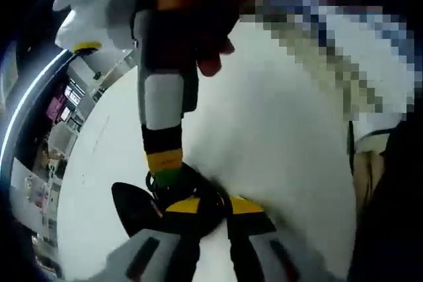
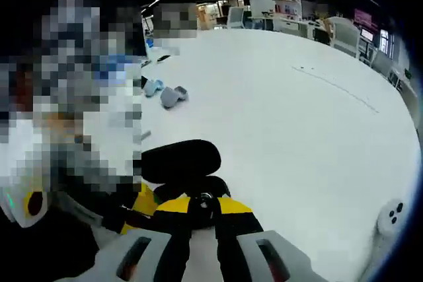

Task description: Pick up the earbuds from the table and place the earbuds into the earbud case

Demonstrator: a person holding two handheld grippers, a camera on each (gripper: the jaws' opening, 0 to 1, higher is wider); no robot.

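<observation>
I held the black case [image 1: 135, 206] in the left gripper [image 1: 213, 208], its yellow-tipped jaws narrowed onto the case's sides, just above the white desk [image 1: 99, 163]. In the left gripper view, the right gripper [image 1: 166, 177] came down from the top with a hand [image 1: 211, 44] wrapped round its body, and its tip met the case from above. In the right gripper view, the right gripper's [image 2: 201, 208] jaws stood almost together, pinching a small dark piece [image 2: 206, 198] that glinted. It was too small for me to tell whether it was an earbud. The rounded black case [image 2: 182, 160] sat just beyond those tips, and the yellow of the left gripper [image 2: 142, 206] showed beside it. Farther off, toward the desk's [image 2: 297, 130] far edge, lay two small grey-blue things [image 2: 170, 96], close together. A white rounded thing with dark dots [image 2: 391, 216] sat well apart from the case, near the desk's near right edge.
</observation>
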